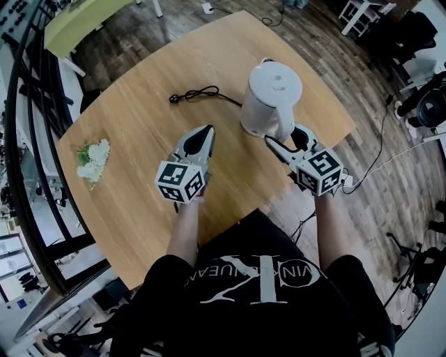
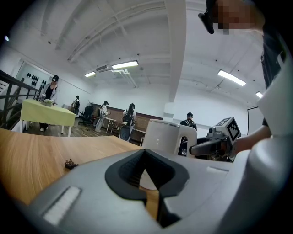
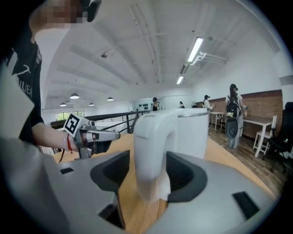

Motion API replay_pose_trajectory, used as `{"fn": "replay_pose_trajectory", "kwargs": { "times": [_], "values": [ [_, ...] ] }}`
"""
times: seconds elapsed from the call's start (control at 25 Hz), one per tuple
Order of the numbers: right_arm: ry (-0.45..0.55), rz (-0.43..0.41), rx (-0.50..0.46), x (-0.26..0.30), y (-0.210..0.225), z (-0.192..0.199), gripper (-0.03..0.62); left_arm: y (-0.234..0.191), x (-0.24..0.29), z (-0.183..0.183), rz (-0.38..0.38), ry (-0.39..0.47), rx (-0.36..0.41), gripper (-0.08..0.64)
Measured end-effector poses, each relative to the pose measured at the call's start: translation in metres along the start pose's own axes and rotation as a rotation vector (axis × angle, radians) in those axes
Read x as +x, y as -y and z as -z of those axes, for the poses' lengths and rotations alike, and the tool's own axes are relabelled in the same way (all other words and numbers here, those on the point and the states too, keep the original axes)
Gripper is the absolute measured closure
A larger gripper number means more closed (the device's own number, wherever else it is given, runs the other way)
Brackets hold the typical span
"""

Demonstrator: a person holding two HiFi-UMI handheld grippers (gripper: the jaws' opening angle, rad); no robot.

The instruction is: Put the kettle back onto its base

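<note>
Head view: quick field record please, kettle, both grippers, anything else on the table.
kettle: white, upright on the wooden table, lid shut, handle toward the person
base: cannot be made out under the kettle
right gripper: open, jaws either side of the handle, not pressing it
left gripper: shut, empty, left of the kettle
power cord: black, plug lying loose on the table
other: white flower sprig near the table's left edge

1. A dark wood-plank floor (image 1: 139,42) surrounds a light wooden table (image 1: 139,118) with rounded corners.
2. A black metal railing (image 1: 28,139) curves along the left edge of the head view.
3. A yellow-green table (image 2: 48,114) stands farther off.
4. Black office chairs (image 1: 411,31) and a small white table (image 1: 359,14) sit at the far right.
5. The white ceiling (image 2: 91,36) carries lit strip lights (image 2: 124,65), and a white column (image 2: 176,55) rises to it.
6. One far wall is brick (image 3: 270,100) below and white above.
</note>
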State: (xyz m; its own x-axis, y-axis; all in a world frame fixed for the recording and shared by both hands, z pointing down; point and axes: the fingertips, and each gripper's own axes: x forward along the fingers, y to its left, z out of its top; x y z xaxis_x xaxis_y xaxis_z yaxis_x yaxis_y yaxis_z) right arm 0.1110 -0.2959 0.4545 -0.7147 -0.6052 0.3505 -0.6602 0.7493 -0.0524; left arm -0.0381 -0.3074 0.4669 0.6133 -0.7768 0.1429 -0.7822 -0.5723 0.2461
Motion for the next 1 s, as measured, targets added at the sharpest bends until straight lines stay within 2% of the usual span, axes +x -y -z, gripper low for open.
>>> {"fn": "replay_pose_trajectory", "kwargs": {
  "times": [0.24,0.92,1.0],
  "values": [
    [0.037,0.075,0.055,-0.012,0.006,0.003,0.361,0.003,-0.009,0.003,0.000,-0.001,0.000,0.549],
    [0.056,0.160,0.080,-0.041,-0.005,0.009,0.362,0.019,-0.030,0.001,0.012,0.010,0.015,0.549],
    [0.055,0.167,0.074,-0.043,-0.008,0.009,0.382,0.018,-0.034,0.001,0.009,0.013,0.014,0.549]
  ]
}}
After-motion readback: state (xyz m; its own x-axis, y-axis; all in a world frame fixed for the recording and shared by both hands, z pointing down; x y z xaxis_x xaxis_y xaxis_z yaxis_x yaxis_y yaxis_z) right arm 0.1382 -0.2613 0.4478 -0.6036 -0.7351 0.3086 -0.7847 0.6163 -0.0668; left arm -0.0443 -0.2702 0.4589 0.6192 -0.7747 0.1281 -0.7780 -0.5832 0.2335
